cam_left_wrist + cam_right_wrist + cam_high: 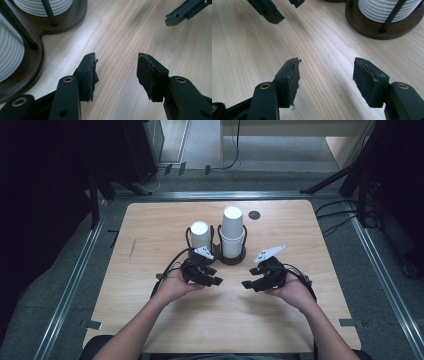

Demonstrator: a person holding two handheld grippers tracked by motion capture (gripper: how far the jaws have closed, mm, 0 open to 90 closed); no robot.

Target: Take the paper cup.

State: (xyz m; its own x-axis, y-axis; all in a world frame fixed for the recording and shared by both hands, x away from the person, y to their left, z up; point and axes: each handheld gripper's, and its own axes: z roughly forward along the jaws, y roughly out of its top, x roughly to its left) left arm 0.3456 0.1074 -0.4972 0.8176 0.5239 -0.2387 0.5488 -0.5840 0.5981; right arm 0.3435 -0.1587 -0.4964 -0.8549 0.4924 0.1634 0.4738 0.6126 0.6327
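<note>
hovering left gripper point(216, 276) jaws apart, empty, cup holder point(231, 258) just ahead | holding right gripper point(250, 284) likewise parted, empty | probably readying a reach for the cups point(233, 234)

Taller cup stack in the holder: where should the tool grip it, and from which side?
Grip the top cup across its ribbed wall above the holder posts, coming from the near side or above. The posts block the lower part of the stack; the top stands clear.

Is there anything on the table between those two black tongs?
No: between the left tongs and the right tongs lies bare wooden table, seen in the high view.
</note>
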